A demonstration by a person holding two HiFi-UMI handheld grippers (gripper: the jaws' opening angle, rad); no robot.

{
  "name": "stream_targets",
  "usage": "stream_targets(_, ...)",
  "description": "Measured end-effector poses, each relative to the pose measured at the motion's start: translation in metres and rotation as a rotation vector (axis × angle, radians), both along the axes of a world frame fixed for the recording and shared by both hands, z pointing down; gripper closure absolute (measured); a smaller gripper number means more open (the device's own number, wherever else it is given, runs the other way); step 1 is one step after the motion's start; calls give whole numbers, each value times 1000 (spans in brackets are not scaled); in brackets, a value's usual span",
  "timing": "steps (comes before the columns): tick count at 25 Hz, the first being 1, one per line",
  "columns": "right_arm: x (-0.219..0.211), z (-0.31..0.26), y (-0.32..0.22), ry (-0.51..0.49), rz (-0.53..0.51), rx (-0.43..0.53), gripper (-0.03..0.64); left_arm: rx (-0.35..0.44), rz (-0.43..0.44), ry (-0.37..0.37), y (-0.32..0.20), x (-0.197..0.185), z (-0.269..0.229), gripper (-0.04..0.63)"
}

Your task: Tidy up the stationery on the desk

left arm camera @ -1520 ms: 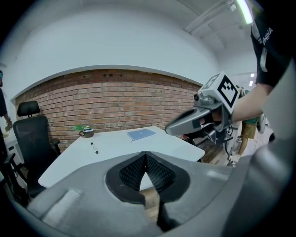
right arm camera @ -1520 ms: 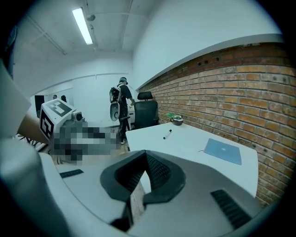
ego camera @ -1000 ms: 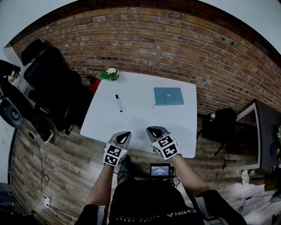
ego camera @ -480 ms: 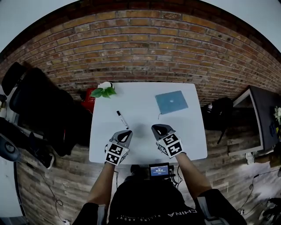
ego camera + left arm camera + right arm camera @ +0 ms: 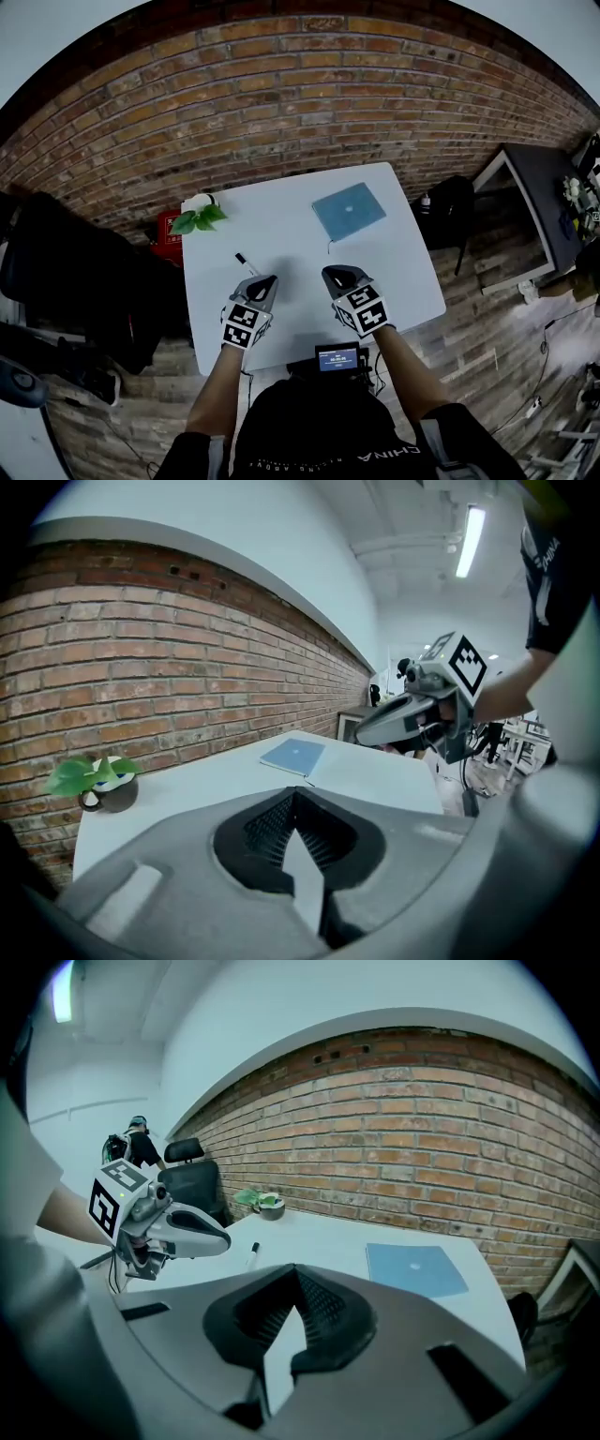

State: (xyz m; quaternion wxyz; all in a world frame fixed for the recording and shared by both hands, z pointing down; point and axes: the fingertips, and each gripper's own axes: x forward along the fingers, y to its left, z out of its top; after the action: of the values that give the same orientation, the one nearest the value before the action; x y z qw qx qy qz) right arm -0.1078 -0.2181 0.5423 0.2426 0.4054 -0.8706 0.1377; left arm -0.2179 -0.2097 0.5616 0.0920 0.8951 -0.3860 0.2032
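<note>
A black marker pen (image 5: 246, 262) lies on the white desk (image 5: 394, 272) at its left side. A blue notebook (image 5: 349, 210) lies flat at the far right. My left gripper (image 5: 261, 284) hovers shut and holds nothing, its tip just right of the pen's near end. My right gripper (image 5: 336, 277) is shut and holds nothing, over the desk's middle, short of the notebook. The right gripper view shows the pen (image 5: 253, 1254), the notebook (image 5: 415, 1268) and the left gripper (image 5: 178, 1227). The left gripper view shows the notebook (image 5: 293, 755) and the right gripper (image 5: 412, 714).
A small potted plant (image 5: 199, 217) stands at the desk's far left corner, with a red object (image 5: 169, 230) on the floor beside it. A brick wall (image 5: 300, 103) runs behind the desk. A dark side table (image 5: 539, 202) stands to the right, a black office chair (image 5: 192, 1185) to the left.
Both grippers have come forward from the desk's near edge to over its surface, the left one ending beside the pen. The head view has swung round. Both grippers stay shut.
</note>
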Motion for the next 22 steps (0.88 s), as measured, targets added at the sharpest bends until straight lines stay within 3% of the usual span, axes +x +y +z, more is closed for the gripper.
stream_targets(8, 15, 3, 3, -10, 30, -17, 607, 3, 51, -2, -1, 27, 4, 592)
stream_targets(22, 28, -10, 4, -18, -24, 10, 607, 20, 23, 8, 6, 58, -12, 592)
